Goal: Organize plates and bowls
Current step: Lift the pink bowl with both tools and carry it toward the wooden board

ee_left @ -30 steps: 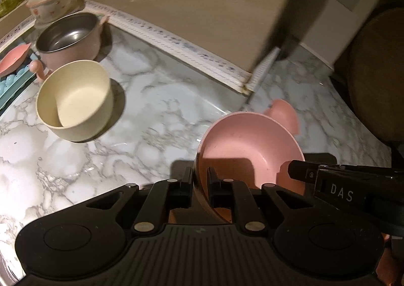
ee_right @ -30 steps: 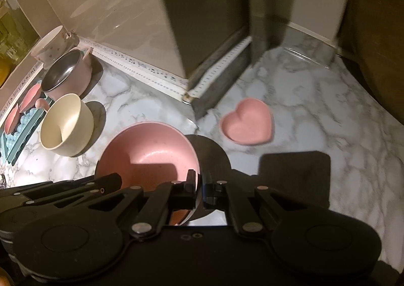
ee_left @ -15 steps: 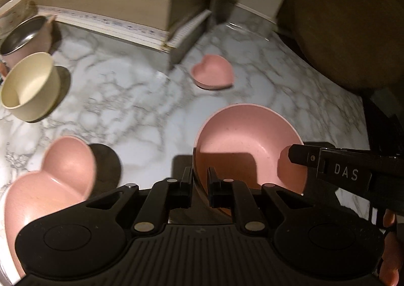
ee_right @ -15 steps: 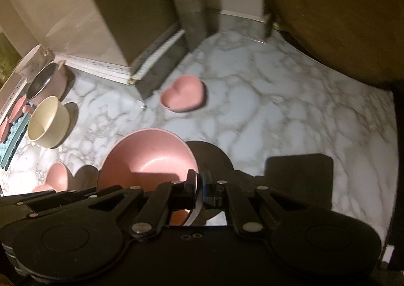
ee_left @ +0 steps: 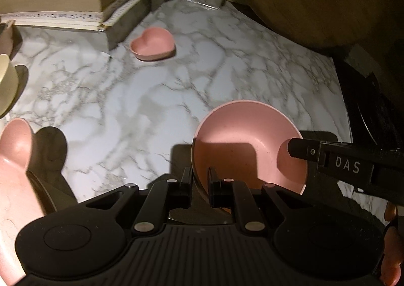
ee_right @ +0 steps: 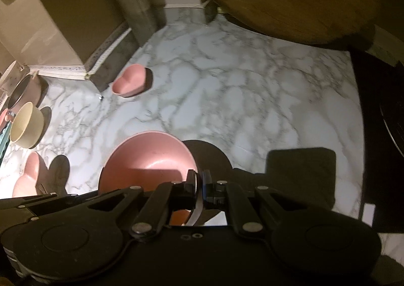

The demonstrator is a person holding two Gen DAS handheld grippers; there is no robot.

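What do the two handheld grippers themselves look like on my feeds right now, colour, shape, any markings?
Both are matte black. The left gripper has a ribbed body, two round lobes and silver rivets on its linkage arms. The right gripper has the same lobes and rivets but a smooth body; its side, seen from the left wrist, carries white letters "DAS". No sleeves or clear cables show.

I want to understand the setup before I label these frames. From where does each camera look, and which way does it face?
Left wrist: on the left gripper, looking forward and down over the marble counter; its fingers clamp the round pink bowl; the right gripper enters.
Right wrist: on the right gripper, same direction, clamping the bowl's other rim.
Shared: round pink bowl, heart-shaped dish.
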